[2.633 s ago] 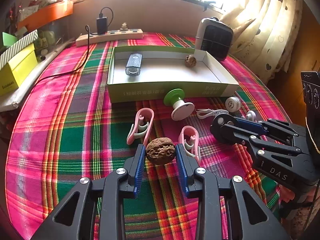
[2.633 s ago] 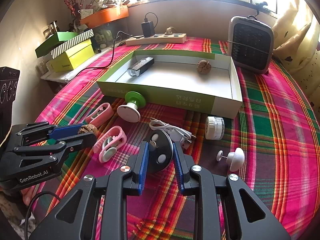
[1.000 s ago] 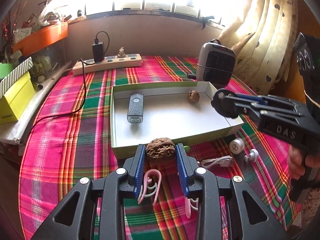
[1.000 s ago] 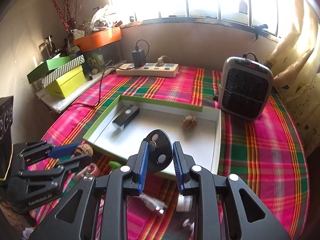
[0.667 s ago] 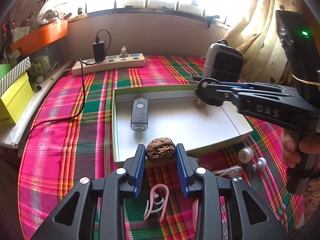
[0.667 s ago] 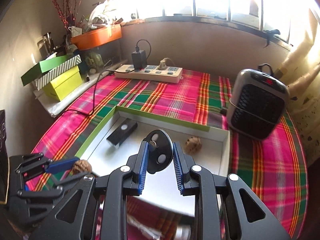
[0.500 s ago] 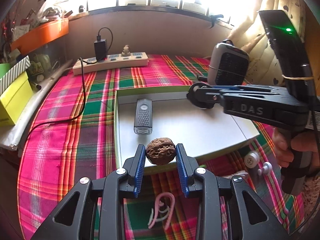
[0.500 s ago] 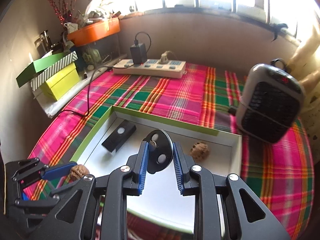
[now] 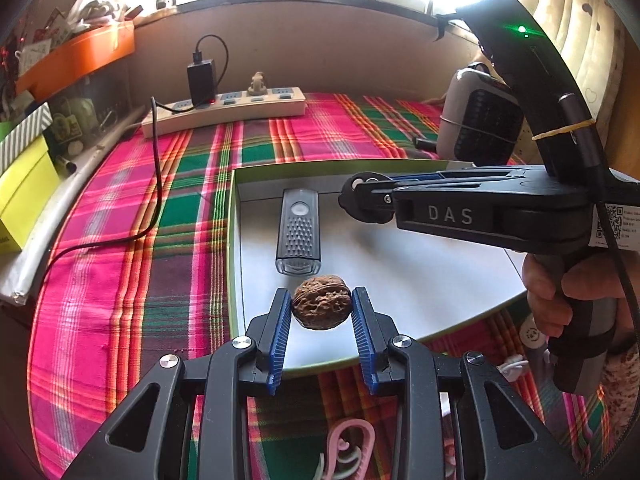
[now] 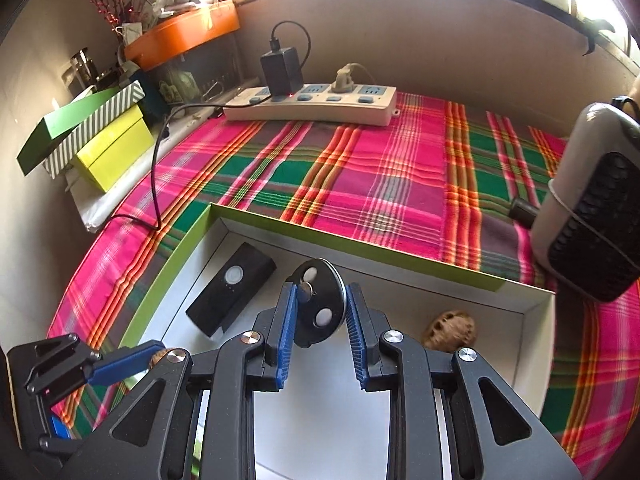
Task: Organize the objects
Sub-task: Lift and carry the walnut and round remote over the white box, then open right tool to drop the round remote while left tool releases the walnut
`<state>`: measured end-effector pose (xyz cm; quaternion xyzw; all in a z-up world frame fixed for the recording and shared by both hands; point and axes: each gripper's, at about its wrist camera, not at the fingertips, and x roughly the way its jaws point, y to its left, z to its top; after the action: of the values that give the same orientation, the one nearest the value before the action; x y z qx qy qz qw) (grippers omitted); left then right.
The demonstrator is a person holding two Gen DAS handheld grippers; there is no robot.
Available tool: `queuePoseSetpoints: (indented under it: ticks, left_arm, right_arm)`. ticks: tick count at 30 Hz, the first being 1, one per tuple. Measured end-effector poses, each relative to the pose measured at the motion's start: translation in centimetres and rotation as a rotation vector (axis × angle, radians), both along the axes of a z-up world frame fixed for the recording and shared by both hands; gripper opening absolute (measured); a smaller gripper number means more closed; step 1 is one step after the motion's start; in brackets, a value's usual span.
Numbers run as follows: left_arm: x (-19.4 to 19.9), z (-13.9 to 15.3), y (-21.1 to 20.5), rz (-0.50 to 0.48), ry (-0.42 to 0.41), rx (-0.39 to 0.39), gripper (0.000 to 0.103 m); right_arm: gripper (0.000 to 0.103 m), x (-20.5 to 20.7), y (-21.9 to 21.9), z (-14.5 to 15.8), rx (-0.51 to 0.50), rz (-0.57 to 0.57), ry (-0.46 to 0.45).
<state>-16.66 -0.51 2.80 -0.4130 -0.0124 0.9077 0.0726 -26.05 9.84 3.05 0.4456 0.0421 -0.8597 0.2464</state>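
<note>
My left gripper [image 9: 322, 312] is shut on a brown walnut [image 9: 322, 306] and holds it above the near part of a shallow green-rimmed white box [image 9: 420, 276]. My right gripper [image 10: 320, 314] is shut on a black disc [image 10: 320, 306] with white dots, above the box's far part [image 10: 360, 252]. It also shows in the left wrist view [image 9: 362, 202]. In the box lie a black bike light [image 9: 298, 236], which also shows in the right wrist view [image 10: 232, 294], and a second walnut [image 10: 450, 330].
A white power strip [image 10: 310, 108] with a black charger stands at the back. A small heater [image 10: 592, 208] stands right of the box. Stacked yellow and green boxes [image 10: 108, 148] sit at the left. A pink clip [image 9: 348, 452] lies near the front.
Both grippers have moved forward over the box with their objects still held. The right gripper has swung left, toward the bike light.
</note>
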Motion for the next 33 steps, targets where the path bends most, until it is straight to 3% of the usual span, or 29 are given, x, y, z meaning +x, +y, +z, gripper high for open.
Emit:
queuePoseSetpoints:
  ticks: [33]
  left_arm:
    - [-0.8,-0.5,0.1,0.009,-0.005,-0.015,0.029]
  right_arm:
    - [0.026,-1.1,-0.9,-1.1,-0.008,0.008,-0.039]
